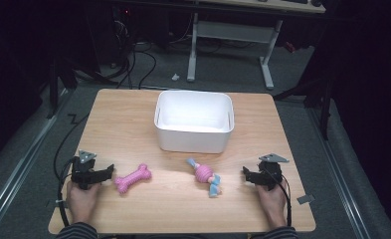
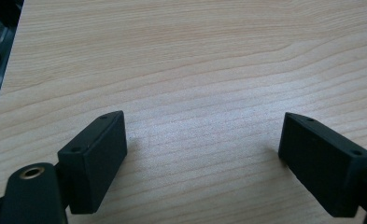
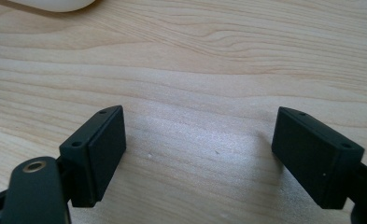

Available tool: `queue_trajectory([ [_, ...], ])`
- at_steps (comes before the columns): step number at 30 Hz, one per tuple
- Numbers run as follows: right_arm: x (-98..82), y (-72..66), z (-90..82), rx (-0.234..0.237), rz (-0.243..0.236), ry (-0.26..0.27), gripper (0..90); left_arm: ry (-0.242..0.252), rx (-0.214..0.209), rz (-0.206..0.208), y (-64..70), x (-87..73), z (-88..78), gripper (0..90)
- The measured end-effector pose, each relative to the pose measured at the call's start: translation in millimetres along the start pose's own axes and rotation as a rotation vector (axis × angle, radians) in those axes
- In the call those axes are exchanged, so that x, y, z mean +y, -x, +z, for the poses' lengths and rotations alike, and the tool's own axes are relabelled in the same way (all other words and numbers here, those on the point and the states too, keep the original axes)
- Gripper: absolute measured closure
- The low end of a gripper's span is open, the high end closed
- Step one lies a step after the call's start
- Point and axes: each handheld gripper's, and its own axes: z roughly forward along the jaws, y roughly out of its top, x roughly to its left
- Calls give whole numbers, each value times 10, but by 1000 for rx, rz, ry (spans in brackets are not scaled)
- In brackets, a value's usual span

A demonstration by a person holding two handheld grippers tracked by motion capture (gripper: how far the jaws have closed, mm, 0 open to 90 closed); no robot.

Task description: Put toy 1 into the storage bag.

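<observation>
Both claws stood wide and empty: left gripper [image 1: 108, 171] just beside the pink bone toy [image 1: 132, 179], right gripper [image 1: 246, 174] near the pink-and-blue rope toy [image 1: 205, 176].

The bin [image 1: 194, 122] stands at the middle rear of the surface [image 1: 123, 119]. In front of it lie the bone toy [image 1: 132, 179], to the left, and the rope toy [image 1: 204, 176], to the right, well apart. The left hand-held gripper [image 1: 107, 172] rests just left of the bone toy; the right hand-held gripper [image 1: 246, 175] rests right of the rope toy.
</observation>
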Motion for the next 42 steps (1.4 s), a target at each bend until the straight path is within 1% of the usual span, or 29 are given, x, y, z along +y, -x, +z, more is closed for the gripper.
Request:
queue_trajectory([
  [7,2,-1,-1,0,7,2,210,2,-5,1,-4,0,1,157],
  [22,2,-7,-3,9,-9,9,243,-1,-13,7,-19,-4,-7,156],
  [31,2,-11,-3,12,-13,11,247,-4,-14,-5,-18,-1,-19,171],
  [34,1,-13,-4,13,-15,11,247,-3,-21,-12,-17,2,-25,184],
  [36,1,-13,-4,13,-15,11,247,-8,-25,-9,-12,6,-31,197],
  [38,0,-15,-5,12,-13,10,248,-20,-41,-8,-13,15,-45,202],
  [39,0,-15,-5,12,-13,10,248,-20,-41,-8,-13,15,-45,217],
  [40,0,-15,-5,13,-13,10,248,-26,-54,-11,-14,22,-57,224],
  [42,1,-14,-4,14,-17,11,249,-29,-61,-15,-12,26,-72,234],
])
